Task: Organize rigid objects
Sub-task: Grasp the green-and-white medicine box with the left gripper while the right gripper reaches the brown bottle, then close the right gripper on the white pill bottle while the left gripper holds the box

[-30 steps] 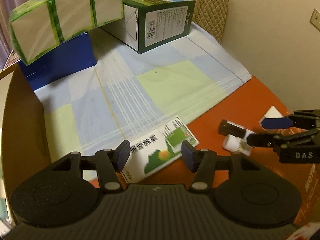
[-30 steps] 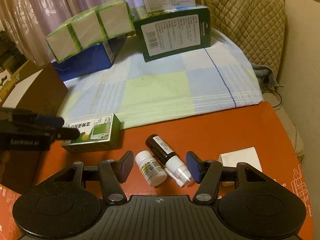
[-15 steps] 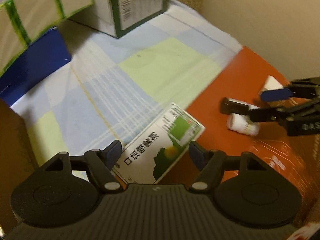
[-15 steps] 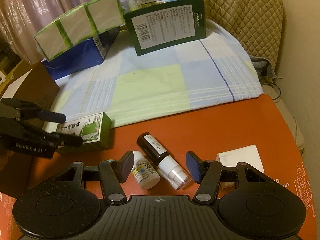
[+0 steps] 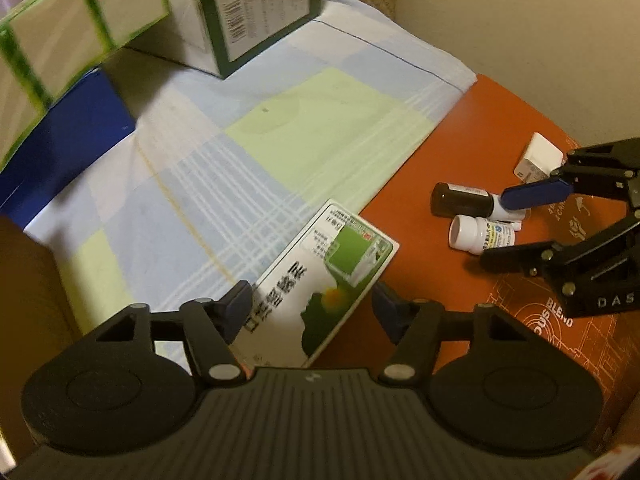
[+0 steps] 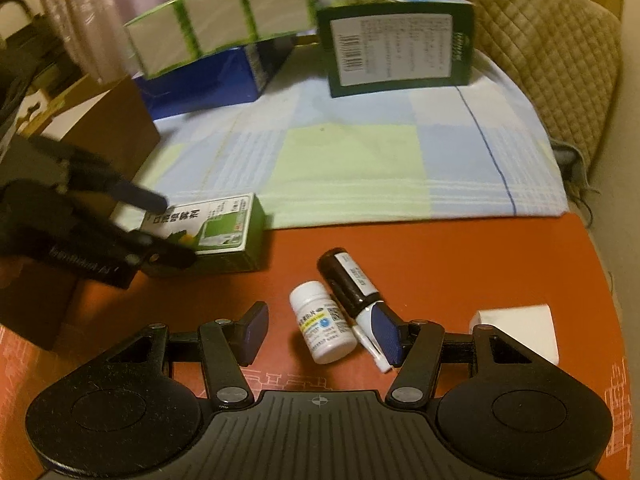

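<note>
Tongs over orange table.

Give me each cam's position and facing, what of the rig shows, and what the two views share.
Left wrist: sits on the left tongs, looking forward and down at the green medicine box between its open fingers; the right tongs show at the right.
Right wrist: sits on the right tongs, facing the white pill bottle and dark spray bottle; the left tongs show at the left.
Shared: box, both bottles, checked cloth, red table.
</note>
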Tool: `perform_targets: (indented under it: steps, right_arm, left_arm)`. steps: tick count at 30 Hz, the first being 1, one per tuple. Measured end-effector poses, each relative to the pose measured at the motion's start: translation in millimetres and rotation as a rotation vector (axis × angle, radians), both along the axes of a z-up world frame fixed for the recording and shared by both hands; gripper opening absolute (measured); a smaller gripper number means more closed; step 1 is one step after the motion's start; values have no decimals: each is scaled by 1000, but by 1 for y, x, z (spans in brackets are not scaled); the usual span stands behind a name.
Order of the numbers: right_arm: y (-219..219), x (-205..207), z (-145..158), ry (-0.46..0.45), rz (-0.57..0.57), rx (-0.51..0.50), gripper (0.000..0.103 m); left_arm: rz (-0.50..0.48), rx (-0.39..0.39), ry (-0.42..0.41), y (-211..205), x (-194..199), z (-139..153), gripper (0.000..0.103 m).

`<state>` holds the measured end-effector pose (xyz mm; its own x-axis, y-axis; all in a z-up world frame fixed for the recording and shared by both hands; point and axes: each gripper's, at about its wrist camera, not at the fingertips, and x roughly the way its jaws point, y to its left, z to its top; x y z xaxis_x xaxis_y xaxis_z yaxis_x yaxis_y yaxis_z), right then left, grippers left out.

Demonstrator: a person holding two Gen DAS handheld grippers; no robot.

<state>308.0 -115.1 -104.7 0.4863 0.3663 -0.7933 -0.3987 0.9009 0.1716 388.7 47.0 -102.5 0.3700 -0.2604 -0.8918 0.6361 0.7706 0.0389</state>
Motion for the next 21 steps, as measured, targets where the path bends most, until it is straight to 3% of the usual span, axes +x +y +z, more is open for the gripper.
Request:
perform_targets:
  steps: [3, 7, 10, 14, 19, 21]
  right_arm:
    - [4, 0, 0, -11, 21, -7, 55]
    - [5, -1, 0, -14, 44, -7, 50]
    - [8, -2, -3, -13, 59, -14, 45]
    - [11, -3, -8, -18, 78, -34, 42]
    - [16, -5, -15, -33, 107, -76, 26]
    - [17, -7, -16, -42, 114, -92, 24]
  left_arm:
    - [-43, 42, -9, -5, 4, -7, 71]
    - [-63, 11, 65, -5, 5, -14, 57]
    - [-93, 22, 92, -9, -4, -19, 53]
    - [-59, 34, 92, -13, -8, -20, 53]
    - [-44, 79, 85, -23, -15, -22, 51]
    - [-16, 95, 90, -26, -18, -21, 51]
